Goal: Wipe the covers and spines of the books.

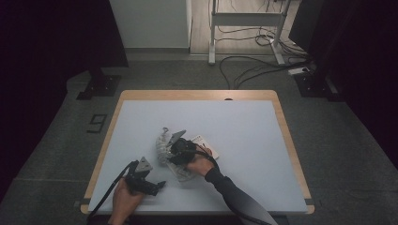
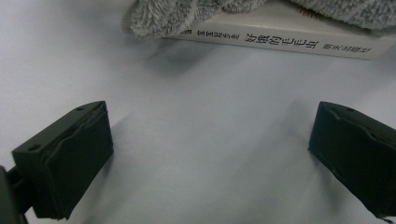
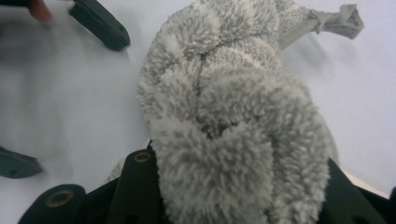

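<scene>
A grey fluffy cloth (image 3: pixel 233 116), twisted into a thick braid with a knotted tail (image 3: pixel 336 21), lies partly over a white book (image 2: pixel 289 44) with printed characters on its spine. My right gripper (image 3: pixel 238 186) is shut on the near end of the cloth, its black jaws pressing in from both sides. From above, that gripper (image 1: pixel 180 150) sits over the book (image 1: pixel 206 143), with the cloth (image 1: pixel 164 143) to its left. My left gripper (image 2: pixel 210 158) stands open just above the table, facing the book's spine with nothing between its jaws. From above it (image 1: pixel 158 183) is near the front edge.
The pale table top (image 1: pixel 244 131) has a wooden rim (image 1: pixel 286 136). Beyond the far edge are a dark floor, cables (image 1: pixel 253 70) and a white desk frame (image 1: pixel 244 18).
</scene>
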The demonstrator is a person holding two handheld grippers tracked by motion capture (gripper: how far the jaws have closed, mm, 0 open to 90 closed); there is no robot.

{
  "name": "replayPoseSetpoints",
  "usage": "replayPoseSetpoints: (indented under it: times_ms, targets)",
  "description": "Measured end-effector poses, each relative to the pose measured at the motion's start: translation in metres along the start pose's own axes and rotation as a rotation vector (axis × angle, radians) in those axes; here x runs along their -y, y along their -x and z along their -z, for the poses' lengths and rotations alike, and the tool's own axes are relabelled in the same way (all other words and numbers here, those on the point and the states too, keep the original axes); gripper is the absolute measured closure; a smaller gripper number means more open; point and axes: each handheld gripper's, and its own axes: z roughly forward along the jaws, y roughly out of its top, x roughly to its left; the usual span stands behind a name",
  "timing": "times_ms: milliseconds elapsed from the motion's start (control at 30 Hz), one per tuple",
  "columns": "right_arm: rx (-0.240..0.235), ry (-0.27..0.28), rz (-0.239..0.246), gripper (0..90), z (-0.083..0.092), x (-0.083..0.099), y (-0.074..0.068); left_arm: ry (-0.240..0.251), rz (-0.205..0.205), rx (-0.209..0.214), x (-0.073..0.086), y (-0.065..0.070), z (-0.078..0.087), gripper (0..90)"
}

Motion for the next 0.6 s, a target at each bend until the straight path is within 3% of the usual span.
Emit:
replayPoseSetpoints:
  times_ms: [333, 600]
  targets:
    - [0.015, 0.028, 0.02, 58.7, 0.025, -0.017, 0.006, 0.0, 0.0, -0.001, 0.0, 0.0, 0.0, 0.0]
    - [0.035, 0.044, 0.009, 58.7, 0.043, -0.027, 0.012, 0.002, -0.001, -0.002, 0.0, 0.0, 0.0, 0.0]
